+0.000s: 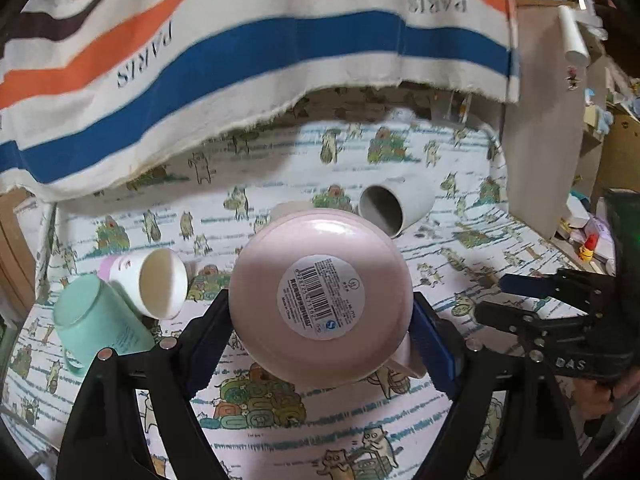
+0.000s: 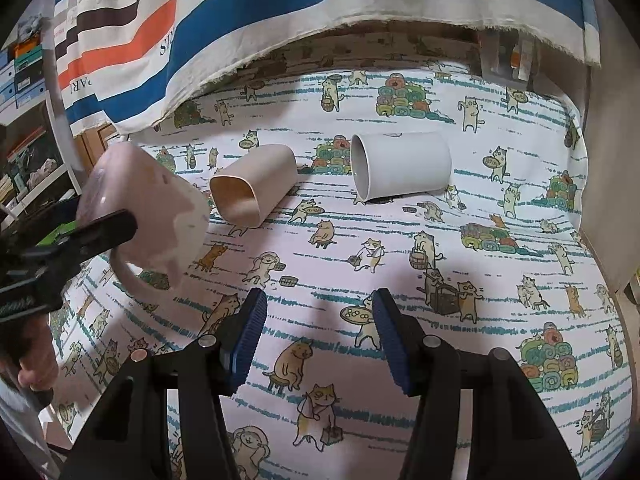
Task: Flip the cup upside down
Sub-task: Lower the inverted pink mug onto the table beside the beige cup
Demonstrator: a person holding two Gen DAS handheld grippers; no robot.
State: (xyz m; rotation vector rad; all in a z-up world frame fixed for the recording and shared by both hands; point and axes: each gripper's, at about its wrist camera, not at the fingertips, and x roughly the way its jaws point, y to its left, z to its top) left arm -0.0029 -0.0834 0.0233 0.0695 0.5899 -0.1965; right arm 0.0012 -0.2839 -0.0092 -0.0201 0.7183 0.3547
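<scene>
My left gripper [image 1: 320, 320] is shut on a pink mug [image 1: 320, 300] and holds it above the table, its barcoded base facing the camera and its handle low. The right wrist view shows the same pink mug [image 2: 148, 208] at the left, tilted, pinched by the left gripper's fingers [image 2: 108, 228]. My right gripper [image 2: 316, 336] is open and empty above the cat-print cloth; it also shows at the right of the left wrist view [image 1: 516, 296].
A white mug [image 2: 400, 168] and a beige square cup [image 2: 252, 188] lie on their sides on the cat-print tablecloth [image 2: 400, 264]. A mint mug [image 1: 96, 320] and a white paper cup [image 1: 156, 284] lie at the left. A striped cloth [image 1: 240, 52] hangs behind.
</scene>
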